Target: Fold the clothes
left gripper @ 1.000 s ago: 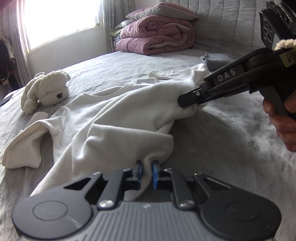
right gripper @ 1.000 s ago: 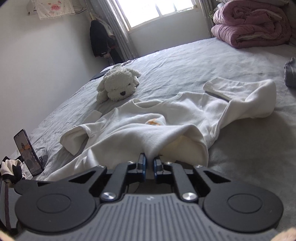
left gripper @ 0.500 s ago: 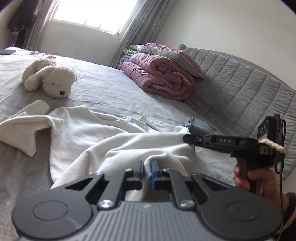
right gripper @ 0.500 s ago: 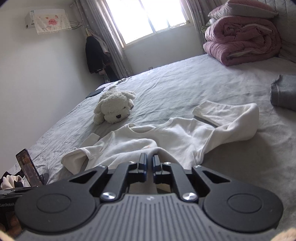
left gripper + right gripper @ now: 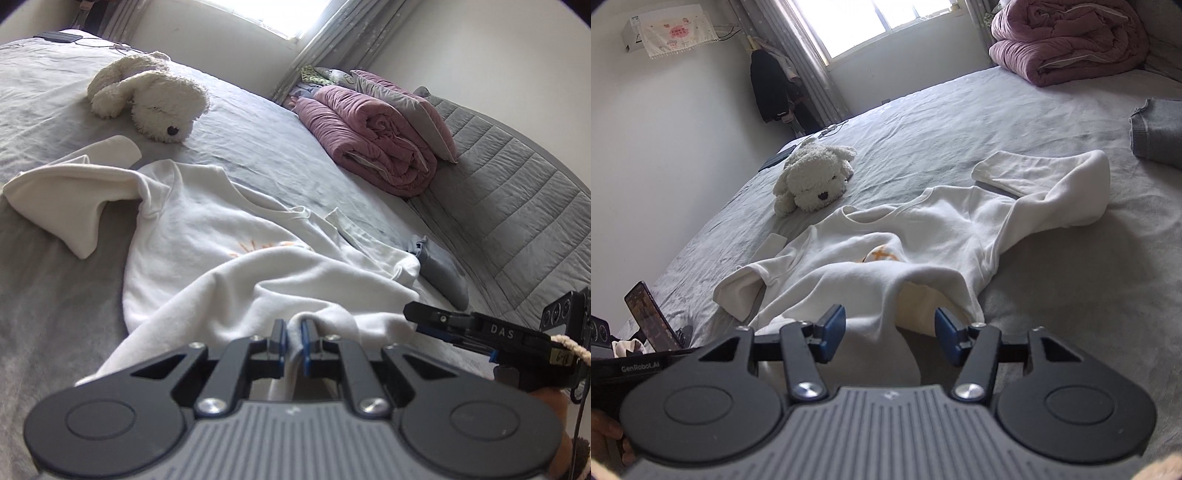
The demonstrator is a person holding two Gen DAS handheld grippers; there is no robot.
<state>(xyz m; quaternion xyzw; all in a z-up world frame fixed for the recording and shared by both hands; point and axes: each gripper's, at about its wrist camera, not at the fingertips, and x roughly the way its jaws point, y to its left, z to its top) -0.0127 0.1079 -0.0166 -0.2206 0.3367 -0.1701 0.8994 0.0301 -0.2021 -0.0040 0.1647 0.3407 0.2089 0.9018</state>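
Observation:
A white long-sleeved shirt (image 5: pixel 207 236) (image 5: pixel 945 229) lies face up on the grey bed, its lower hem folded up over the chest print. My left gripper (image 5: pixel 293 332) is shut on a pinch of that hem. My right gripper (image 5: pixel 890 330) is opening: its blue pads stand wide apart, with the hem lying between them and no pad pressing on it. In the left wrist view the right gripper (image 5: pixel 410 314) reaches in from the right beside the shirt's edge. One sleeve (image 5: pixel 1067 188) is doubled back at the right.
A white plush dog (image 5: pixel 151 96) (image 5: pixel 812 177) lies beyond the shirt's collar. Folded pink quilts (image 5: pixel 373 136) and a grey padded headboard (image 5: pixel 517 206) are at the far side. A folded grey garment (image 5: pixel 1160 136) lies to the right, and a phone (image 5: pixel 646 321) stands at the left edge.
My right gripper's jaws have swung apart and let go of the hem. The left gripper rolled and shifted, still holding its pinch of hem, which now lies further up over the chest.

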